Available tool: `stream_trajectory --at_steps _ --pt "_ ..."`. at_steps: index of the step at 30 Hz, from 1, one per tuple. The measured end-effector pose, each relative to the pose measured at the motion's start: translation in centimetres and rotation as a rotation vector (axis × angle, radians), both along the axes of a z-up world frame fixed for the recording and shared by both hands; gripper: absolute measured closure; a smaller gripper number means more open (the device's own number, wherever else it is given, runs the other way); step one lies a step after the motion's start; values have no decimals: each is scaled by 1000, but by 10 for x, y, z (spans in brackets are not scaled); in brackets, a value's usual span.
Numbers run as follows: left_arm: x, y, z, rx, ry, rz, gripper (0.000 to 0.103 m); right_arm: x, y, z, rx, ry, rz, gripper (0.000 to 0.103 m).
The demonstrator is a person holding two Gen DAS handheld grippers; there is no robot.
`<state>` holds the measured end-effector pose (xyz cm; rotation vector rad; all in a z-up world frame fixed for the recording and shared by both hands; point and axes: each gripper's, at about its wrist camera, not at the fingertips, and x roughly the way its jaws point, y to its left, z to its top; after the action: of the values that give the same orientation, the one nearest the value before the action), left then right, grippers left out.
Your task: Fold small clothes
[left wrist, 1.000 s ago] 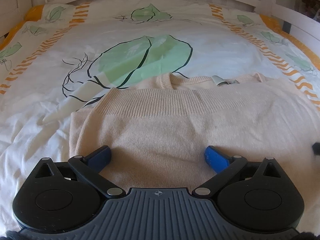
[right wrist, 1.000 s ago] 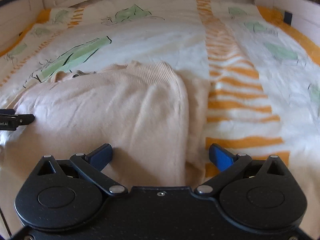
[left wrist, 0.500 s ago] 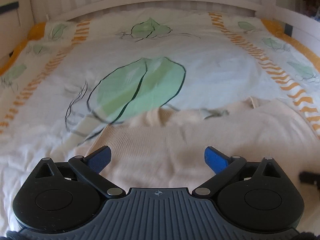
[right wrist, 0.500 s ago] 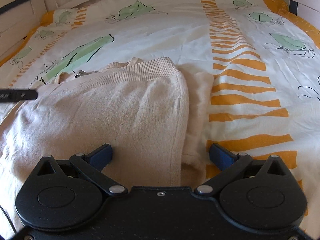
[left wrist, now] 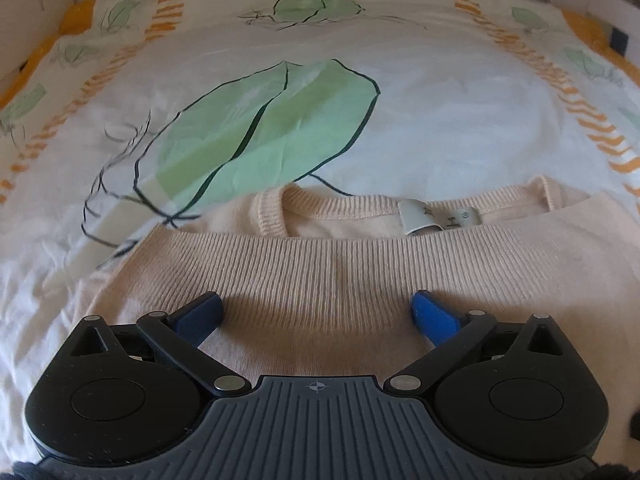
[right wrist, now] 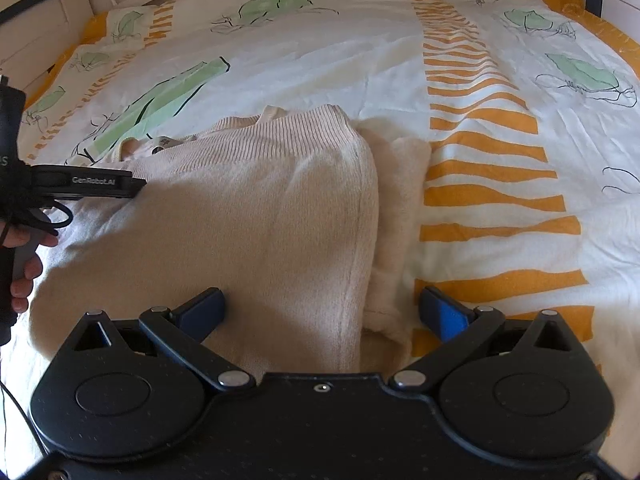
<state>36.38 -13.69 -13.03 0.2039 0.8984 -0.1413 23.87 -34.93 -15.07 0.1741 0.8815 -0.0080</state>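
Observation:
A cream knit sweater (left wrist: 332,264) lies folded on the bed, its ribbed hem laid just below the neckline, where a white label (left wrist: 438,218) shows. My left gripper (left wrist: 316,312) is open just above the folded cloth, nothing between its blue fingers. In the right wrist view the same sweater (right wrist: 248,216) spreads out with a folded sleeve (right wrist: 396,208) along its right side. My right gripper (right wrist: 322,310) is open over the sweater's near right edge. The left gripper's body shows at the left of that view, held by a hand (right wrist: 24,256).
The bedcover (left wrist: 440,112) is white with green leaf prints and orange striped bands (right wrist: 476,128). A white bed frame (right wrist: 48,20) runs along the back and the left side. Bare cover stretches beyond the sweater and to its right.
The left gripper pulled back and rose half a second ago, then came forward and low over the ribbed hem again. The right gripper lifted slightly. The sweater stays folded.

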Motion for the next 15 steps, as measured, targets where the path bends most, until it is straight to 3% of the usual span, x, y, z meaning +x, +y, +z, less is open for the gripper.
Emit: stream_trajectory --at_steps 3,8,15 --pt "3 -5 8 26 13 -14 2 -1 0 0 6 -1 0 0" --pt "-15 0 32 -37 6 -34 4 -2 -7 1 50 -5 0 0" --pt "-77 6 40 -63 -14 -110 4 1 -38 5 258 20 -26 0"
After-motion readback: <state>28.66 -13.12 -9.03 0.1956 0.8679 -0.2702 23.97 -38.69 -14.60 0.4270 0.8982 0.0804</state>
